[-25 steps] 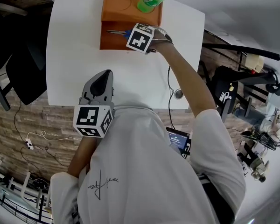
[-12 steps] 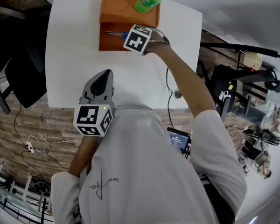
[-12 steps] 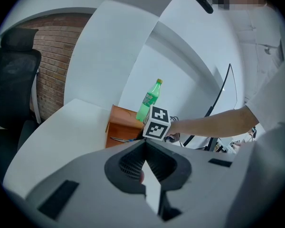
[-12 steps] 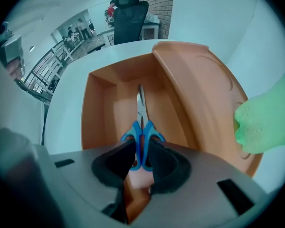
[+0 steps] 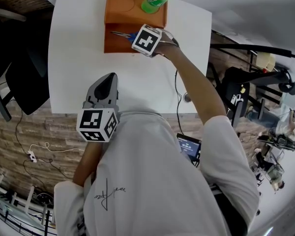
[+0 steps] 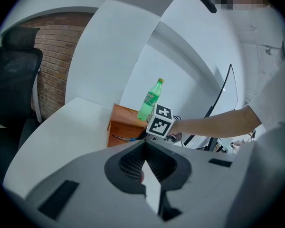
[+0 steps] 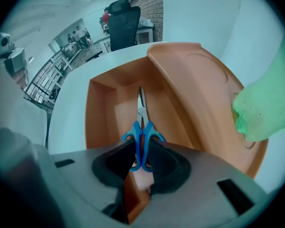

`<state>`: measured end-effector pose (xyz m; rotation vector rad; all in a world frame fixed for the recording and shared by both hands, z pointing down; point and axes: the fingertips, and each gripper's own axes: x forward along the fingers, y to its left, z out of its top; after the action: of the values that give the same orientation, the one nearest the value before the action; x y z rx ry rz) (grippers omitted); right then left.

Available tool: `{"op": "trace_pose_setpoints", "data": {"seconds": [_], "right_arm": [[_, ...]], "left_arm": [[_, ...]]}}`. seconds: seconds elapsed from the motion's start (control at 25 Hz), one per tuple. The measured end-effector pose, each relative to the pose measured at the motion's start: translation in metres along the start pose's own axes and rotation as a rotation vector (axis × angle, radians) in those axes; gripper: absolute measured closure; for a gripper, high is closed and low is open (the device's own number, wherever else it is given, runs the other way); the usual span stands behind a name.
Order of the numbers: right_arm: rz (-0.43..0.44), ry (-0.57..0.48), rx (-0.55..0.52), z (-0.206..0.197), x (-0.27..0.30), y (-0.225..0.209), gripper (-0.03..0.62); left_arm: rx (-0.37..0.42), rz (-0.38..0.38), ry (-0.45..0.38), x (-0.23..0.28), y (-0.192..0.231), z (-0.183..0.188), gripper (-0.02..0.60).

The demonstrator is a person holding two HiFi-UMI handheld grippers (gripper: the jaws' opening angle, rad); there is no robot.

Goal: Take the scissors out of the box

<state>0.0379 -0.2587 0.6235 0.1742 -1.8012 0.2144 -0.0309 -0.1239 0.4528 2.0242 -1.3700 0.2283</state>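
Between box walls (image 7: pixel 99 109) — right tongs (image 7: pixel 141 156) clamp scissors (image 7: pixel 152 133).

My right arm (image 5: pixel 194 90) stretches forward, and its right gripper (image 7: pixel 141 152) points steeply down. Its jaws have just been closing and now pinch the blue handles of the scissors (image 7: pixel 142 132) between their pads. My left gripper (image 6: pixel 145 145) hangs close to my chest, tilted slightly down, jaws together around nothing, with the left forearm (image 5: pixel 86 159) tucked in.
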Motion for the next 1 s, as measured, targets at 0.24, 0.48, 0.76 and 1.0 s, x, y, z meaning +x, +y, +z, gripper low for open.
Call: {"op": "trace_pose_setpoints", "data": {"seconds": [0.24, 0.48, 0.76, 1.0], "right_arm": [[-0.008, -0.006, 0.011, -0.007, -0.004, 0.008, 0.497], [-0.005, -0.016, 0.034, -0.010, -0.011, 0.012, 0.497], [-0.012, -0.065, 0.054, -0.007, -0.022, 0.015, 0.497], [-0.064, -0.131, 0.020, 0.004, -0.029, 0.011, 0.497]], "left_arm": [[-0.010, -0.010, -0.002, -0.004, 0.000, 0.000, 0.574], [-0.015, -0.015, -0.012, -0.008, 0.001, 0.000, 0.574], [-0.013, -0.023, -0.017, -0.012, -0.004, -0.001, 0.574], [-0.015, -0.020, -0.026, -0.018, -0.003, -0.001, 0.574]]}}
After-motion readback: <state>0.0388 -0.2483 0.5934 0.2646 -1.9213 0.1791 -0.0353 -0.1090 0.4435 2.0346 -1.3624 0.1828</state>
